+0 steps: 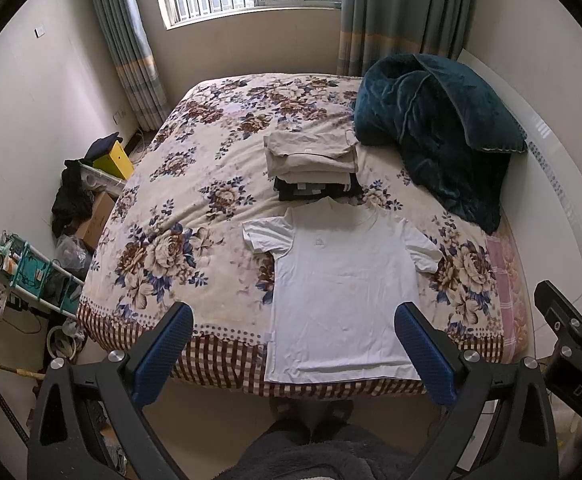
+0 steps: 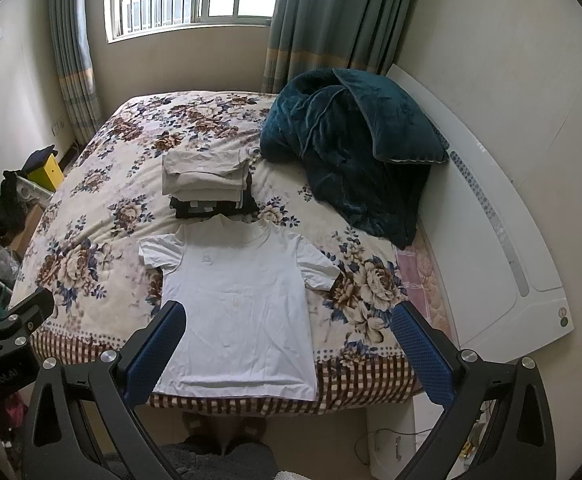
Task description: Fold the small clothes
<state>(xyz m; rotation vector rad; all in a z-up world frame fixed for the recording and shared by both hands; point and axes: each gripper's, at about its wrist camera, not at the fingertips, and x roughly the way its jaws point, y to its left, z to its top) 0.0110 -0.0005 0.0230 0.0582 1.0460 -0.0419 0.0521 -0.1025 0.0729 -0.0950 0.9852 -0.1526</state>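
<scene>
A white short-sleeved T-shirt lies spread flat, front up, at the near edge of the bed. Its hem runs along that edge, overhanging it slightly, and its collar points away toward the far edge, so its long axis runs straight away from both tools. The collar nearly touches a stack of folded clothes, beige on top and dark beneath, which sits toward the middle of the bed. A crumpled teal blanket is heaped at the far right corner.

The left tool hangs above the near edge, fingers spread wide and holding nothing; in its view the shirt sits ahead and a little right, with the hem's left corner between the blue pads. The right tool is likewise wide apart and empty, with the shirt ahead and slightly left. Each tool seems nearest its own side of the hem, so neither sleeve is favoured yet.
</scene>
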